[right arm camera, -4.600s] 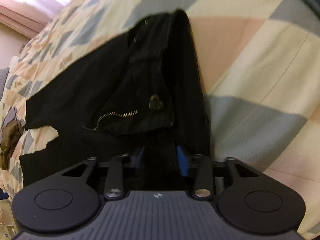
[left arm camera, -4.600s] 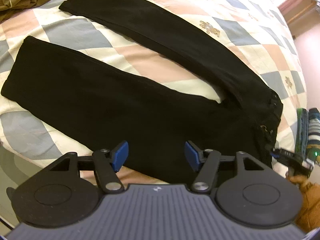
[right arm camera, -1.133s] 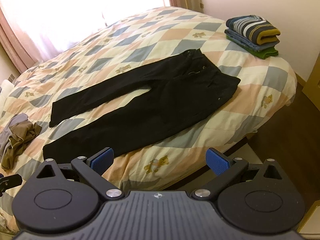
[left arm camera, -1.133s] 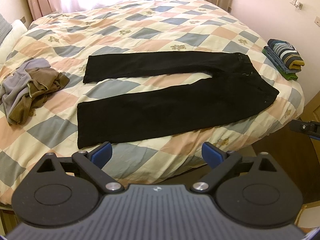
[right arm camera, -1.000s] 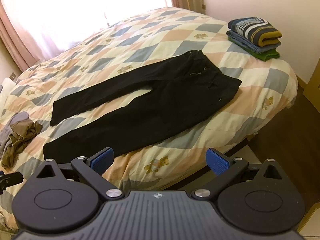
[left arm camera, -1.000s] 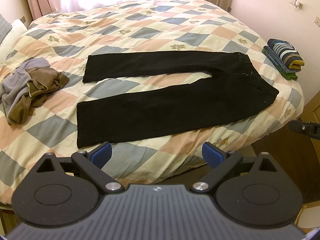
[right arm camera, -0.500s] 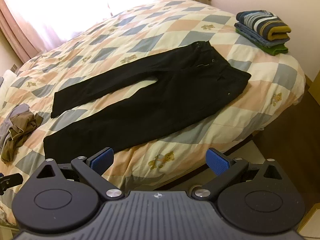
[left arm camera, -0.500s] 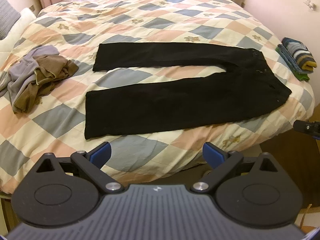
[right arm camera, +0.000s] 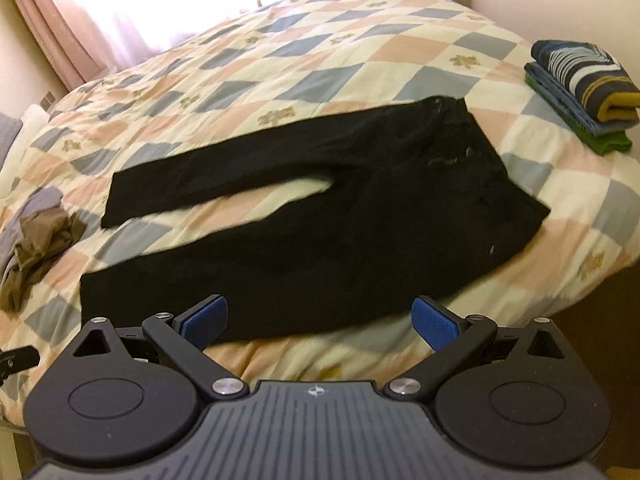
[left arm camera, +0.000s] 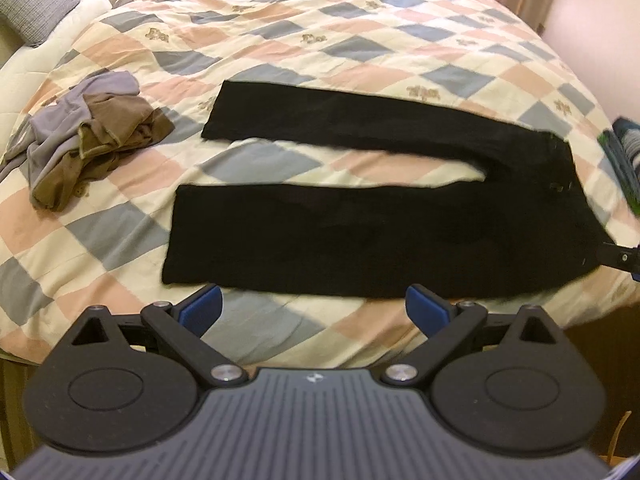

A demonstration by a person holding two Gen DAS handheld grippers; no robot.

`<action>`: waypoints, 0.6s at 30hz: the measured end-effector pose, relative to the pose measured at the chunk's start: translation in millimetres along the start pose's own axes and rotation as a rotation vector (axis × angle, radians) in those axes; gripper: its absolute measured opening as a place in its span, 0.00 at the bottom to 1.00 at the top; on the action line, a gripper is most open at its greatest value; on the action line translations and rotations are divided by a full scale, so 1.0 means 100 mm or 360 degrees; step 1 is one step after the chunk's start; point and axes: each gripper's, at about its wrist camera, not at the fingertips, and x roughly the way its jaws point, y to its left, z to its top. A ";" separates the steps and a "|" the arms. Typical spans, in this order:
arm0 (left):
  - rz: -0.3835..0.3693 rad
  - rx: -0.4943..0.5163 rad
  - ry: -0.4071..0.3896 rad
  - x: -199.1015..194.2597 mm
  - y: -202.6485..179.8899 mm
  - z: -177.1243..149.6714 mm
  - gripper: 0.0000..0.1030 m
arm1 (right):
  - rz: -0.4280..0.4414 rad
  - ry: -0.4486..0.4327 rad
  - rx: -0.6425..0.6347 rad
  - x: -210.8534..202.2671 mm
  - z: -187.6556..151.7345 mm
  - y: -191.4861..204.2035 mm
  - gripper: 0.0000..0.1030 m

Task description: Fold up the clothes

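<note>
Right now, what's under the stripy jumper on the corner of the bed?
Under the striped jumper lie more folded clothes: a blue layer, then a green one at the bottom, resting on the quilt. What those garments are is hidden, since only their edges show.

No readable text, labels or numbers anywhere.

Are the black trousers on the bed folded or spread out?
Spread out: the black trousers lie flat on the bed, both legs apart.
</note>
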 end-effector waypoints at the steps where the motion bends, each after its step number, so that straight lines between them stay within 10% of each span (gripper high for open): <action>1: -0.0001 -0.0015 -0.0009 0.01 -0.07 0.06 0.94 | 0.0010 -0.0006 -0.0011 0.02 0.11 -0.06 0.98; 18: 0.0082 -0.0161 0.0169 0.53 -0.59 0.45 0.94 | 0.0128 0.0248 -0.0120 0.88 0.87 -0.46 0.98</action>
